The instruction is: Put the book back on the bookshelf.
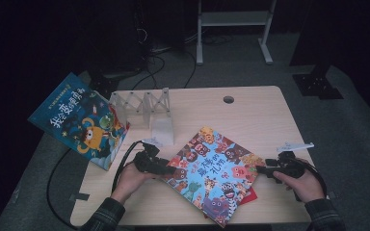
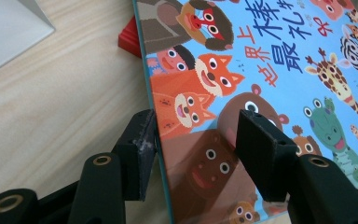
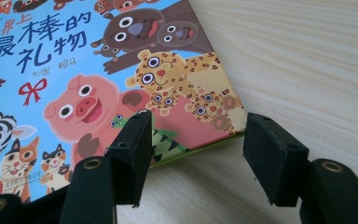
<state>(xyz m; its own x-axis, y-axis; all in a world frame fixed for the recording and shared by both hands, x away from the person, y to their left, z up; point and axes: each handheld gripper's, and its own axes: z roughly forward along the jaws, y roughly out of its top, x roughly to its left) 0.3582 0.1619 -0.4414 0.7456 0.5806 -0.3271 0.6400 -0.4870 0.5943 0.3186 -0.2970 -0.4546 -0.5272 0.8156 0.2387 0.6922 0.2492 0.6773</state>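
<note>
Starting at nine o'clock in the high view, a blue picture book with an orange monster [image 1: 79, 120] leans tilted off the left edge of the bench [image 1: 250, 108], propped up against a white accordion-style book rack [image 1: 147, 108] standing just beside it at about eleven o'clock. Moving in, the left gripper [image 1: 169, 169] sits at the left edge of the animal picture book [image 1: 212, 173], held in the person's left hand [image 1: 132, 180], cable looping off to the left. In the left gripper view the left gripper [image 2: 196, 149] has its jaws spread, straddling the book's edge: one jaw sits outside on the bare wood, the other over the cover by the brown bear. They are not pressed onto it. A red book [image 2: 129, 39] pokes out from underneath the animal picture book [image 2: 279, 79] at eleven o'clock in that view.

The animal picture book lies flat at the centre of the bench, turned diamond-wise, its light-blue cover crowded with cartoon animals and Chinese lettering. A red corner [image 1: 251, 195] peeps out beneath at five o'clock.

Over at three o'clock, the right gripper [image 1: 261, 169] meets the book's right corner, held by the right hand [image 1: 306, 185]. The right gripper view shows the right gripper [image 3: 196, 140] with jaws wide apart too: one over the cover near the pig, the other on bare bench beyond the corner.
</note>
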